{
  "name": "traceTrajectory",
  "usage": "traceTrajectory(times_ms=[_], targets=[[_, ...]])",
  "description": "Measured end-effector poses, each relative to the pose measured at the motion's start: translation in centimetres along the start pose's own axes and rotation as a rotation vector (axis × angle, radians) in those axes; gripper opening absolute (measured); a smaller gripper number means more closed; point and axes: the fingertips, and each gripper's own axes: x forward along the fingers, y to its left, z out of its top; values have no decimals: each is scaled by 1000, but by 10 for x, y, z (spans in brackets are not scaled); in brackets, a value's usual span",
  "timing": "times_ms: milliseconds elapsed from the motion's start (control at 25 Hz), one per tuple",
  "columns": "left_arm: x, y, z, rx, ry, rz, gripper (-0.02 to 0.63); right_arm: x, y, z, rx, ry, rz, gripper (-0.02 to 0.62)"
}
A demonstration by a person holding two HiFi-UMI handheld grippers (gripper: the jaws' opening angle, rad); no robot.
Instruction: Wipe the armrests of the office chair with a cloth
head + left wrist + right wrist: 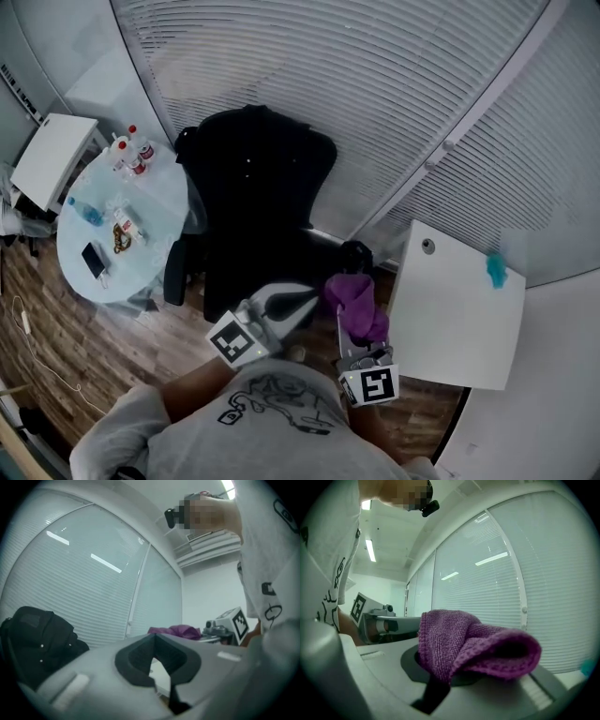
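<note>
The black office chair [253, 202] stands in front of me with its back to the blinds; its left armrest [176, 269] shows, and its right armrest [356, 253] is partly hidden. My right gripper [357, 328] is shut on a bunched purple cloth [356, 305], held near the chair's right front; the cloth [473, 644] fills the right gripper view and covers the jaws. My left gripper [305, 298] hovers over the seat's front edge, shut with nothing in it. In the left gripper view the chair [37, 644] is at the left and the cloth [176, 631] lies beyond the jaws.
A round glass table [80, 230] with bottles, a phone and small items stands left of the chair. A white desk [459, 309] is at the right, a teal object [495, 270] at its far edge. Curved blinds [375, 84] lie behind. A cable [37, 352] runs across the wooden floor.
</note>
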Motion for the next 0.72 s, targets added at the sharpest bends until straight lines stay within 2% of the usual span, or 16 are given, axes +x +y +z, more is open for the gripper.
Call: traceTrajectory(times_ms=[120, 280, 720], targets=[[-3, -4, 4, -10, -7, 11, -5, -4, 4, 3, 7, -13, 13, 31], [-11, -12, 6, 16, -11, 59, -5, -10, 14, 4, 8, -21, 48, 31], [-68, -28, 3, 44, -15, 291, -5, -13, 66, -3, 8, -6, 264, 32]])
